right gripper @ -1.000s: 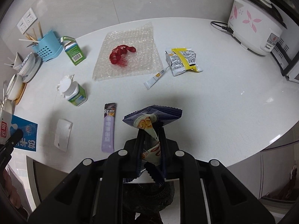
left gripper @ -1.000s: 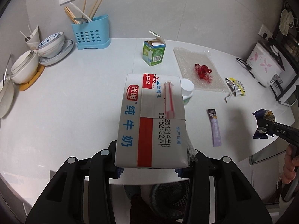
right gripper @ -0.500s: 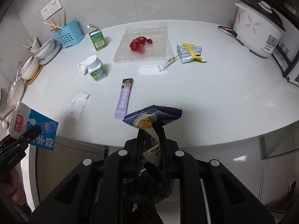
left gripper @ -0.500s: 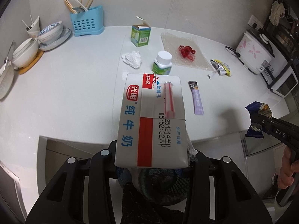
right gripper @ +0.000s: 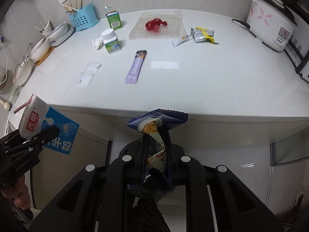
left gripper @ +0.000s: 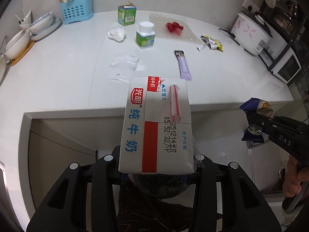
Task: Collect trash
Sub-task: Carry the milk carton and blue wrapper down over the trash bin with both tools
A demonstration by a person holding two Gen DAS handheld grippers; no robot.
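Spreading across both views, the white surface [right gripper: 212,81] carries the trash not yet collected: a bubble-wrap sheet [right gripper: 170,21] with a red scrap on it, a green box [left gripper: 126,16], a white-capped bottle [left gripper: 144,35], a crumpled tissue [left gripper: 116,34], a clear film [left gripper: 125,61], a purple sachet [right gripper: 136,67] and a foil packet [right gripper: 202,34].

The left gripper [left gripper: 156,166] has its jaws clamped on the milk carton [left gripper: 156,127], gripping it across its lower end, and holds it off the surface's front edge, above a dark bin [left gripper: 160,183] that shows partly below it. The carton looks stiff but crushable and probably light if emptied; taking it across the flat sides suits it, and its straw [left gripper: 174,104] should be kept clear.

The right gripper [right gripper: 155,154] has its jaws nearly together, pinching the blue wrapper [right gripper: 158,121] by its middle, also off the surface and over a dark bin. The wrapper is thin, limp and slick, so a firm pinch on a bunched part is the safest hold.

Compared with a second ago, both grippers have drawn back from the surface: its front edge and the cabinet under it now show, more of the litter is in view, and neither grip has changed.
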